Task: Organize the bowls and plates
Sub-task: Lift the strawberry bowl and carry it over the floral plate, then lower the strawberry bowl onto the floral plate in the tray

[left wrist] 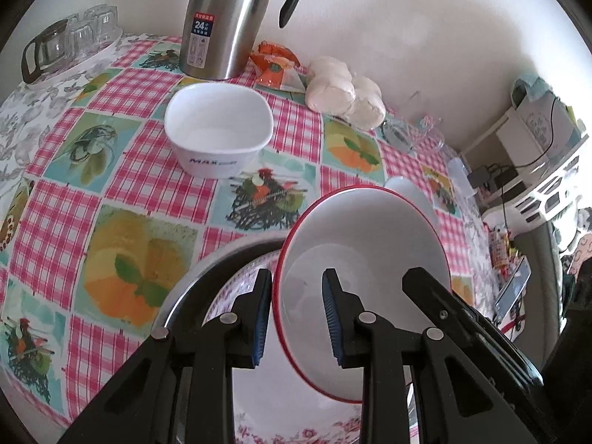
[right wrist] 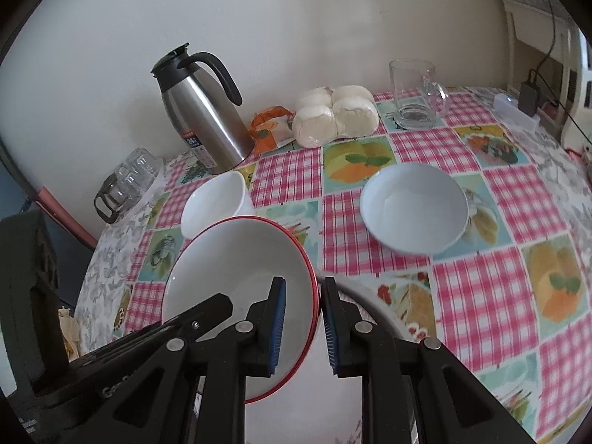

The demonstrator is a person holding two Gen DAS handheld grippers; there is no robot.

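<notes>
A white bowl with a red rim point(left wrist: 364, 255) is held tilted between both grippers. My left gripper point(left wrist: 296, 318) straddles its left rim, one pad outside and one inside, with a gap showing. My right gripper point(right wrist: 303, 327) straddles its right rim point(right wrist: 236, 259) the same way. The bowl hangs over a floral-patterned plate point(left wrist: 236, 296) that lies in a steel-rimmed dish point(left wrist: 185, 296). A white square bowl point(left wrist: 218, 129) stands on the table beyond, also in the right wrist view point(right wrist: 214, 203). A shallow white plate point(right wrist: 416, 207) lies to the right.
A steel thermos jug point(right wrist: 203, 114), a bag of white buns point(right wrist: 333, 114), an orange packet point(right wrist: 268, 127) and a glass mug point(right wrist: 414, 92) stand along the wall. A tray of glasses point(right wrist: 125, 185) sits at the table's left end. A checked tablecloth point(right wrist: 481, 288) covers the table.
</notes>
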